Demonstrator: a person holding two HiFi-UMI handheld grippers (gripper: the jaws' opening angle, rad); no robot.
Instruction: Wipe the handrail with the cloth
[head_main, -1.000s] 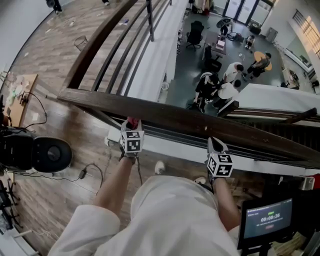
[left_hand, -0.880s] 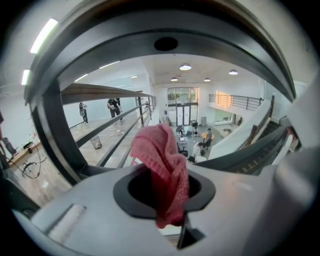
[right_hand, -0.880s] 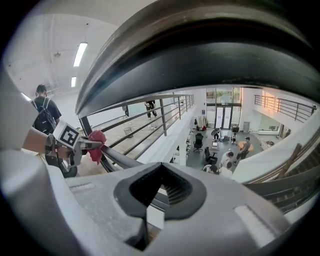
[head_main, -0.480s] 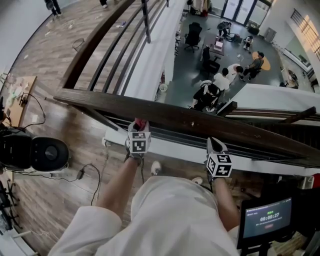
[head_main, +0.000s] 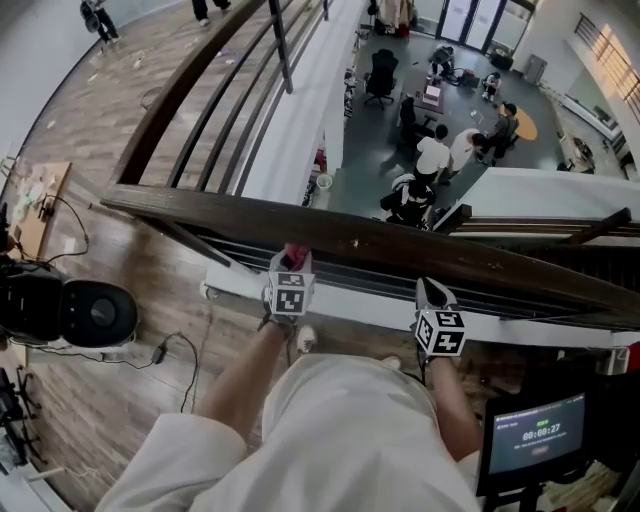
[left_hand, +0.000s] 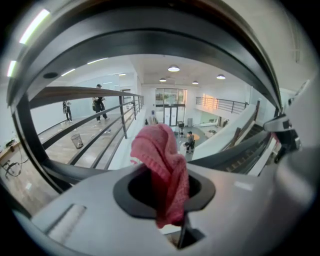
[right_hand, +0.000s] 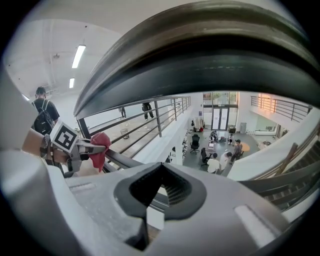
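Your left gripper (head_main: 291, 272): jaws clamped tight on red cloth (left_hand: 164, 167), cloth bunched, poking up past jaw tips. In head view cloth sits at near edge of dark wood handrail (head_main: 430, 250); can't tell if it touches. Your right gripper (head_main: 433, 292): jaws together, nothing between them, tips just under rail, apart from left one along rail. People (head_main: 435, 155) on floor below, beyond rail. Screen (head_main: 535, 440) at your lower right.

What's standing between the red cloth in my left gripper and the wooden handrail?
Nothing visible does. The left gripper is shut on the red cloth. In the head view the cloth sits right at the near edge of the wooden handrail, with no object between them.
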